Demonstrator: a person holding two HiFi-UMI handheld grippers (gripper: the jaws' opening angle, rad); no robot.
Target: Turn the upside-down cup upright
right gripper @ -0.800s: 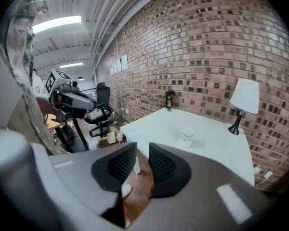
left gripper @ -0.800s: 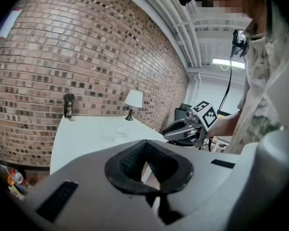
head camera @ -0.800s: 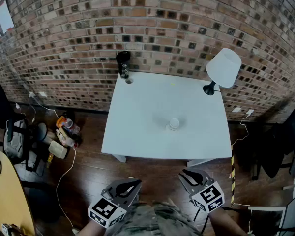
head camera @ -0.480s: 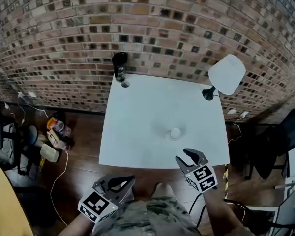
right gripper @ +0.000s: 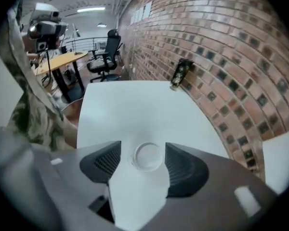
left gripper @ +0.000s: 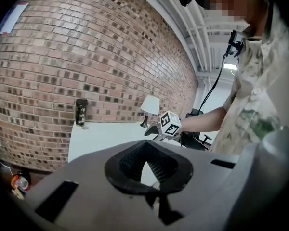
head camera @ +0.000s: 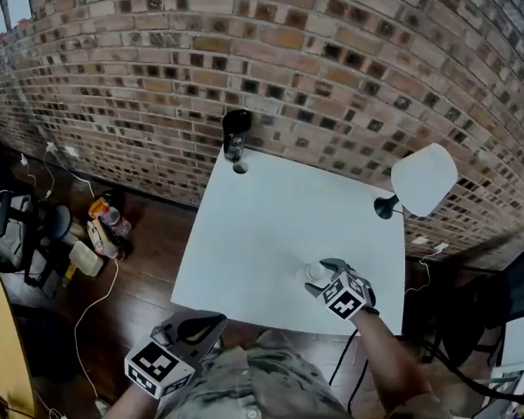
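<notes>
Cup (right gripper: 148,156) stands inverted on the white table (head camera: 271,208), near the person's edge. Left gripper (left gripper: 147,144) hangs off the table, clenched on nothing. Right gripper (right gripper: 141,161) straddles the cup, its 2 jaws apart, not pressing. Likely light, thin and slippery, so squeeze the sidewall gently.

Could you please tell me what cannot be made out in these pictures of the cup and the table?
- Cup walls and rim: the right gripper view shows only its flat top. In the head view and left gripper view the right gripper covers it.
- Dark bottle print: too small in every view.
- Small round thing beside it: too small to name.
- Lamp: cut off by the right gripper view's edge.
</notes>
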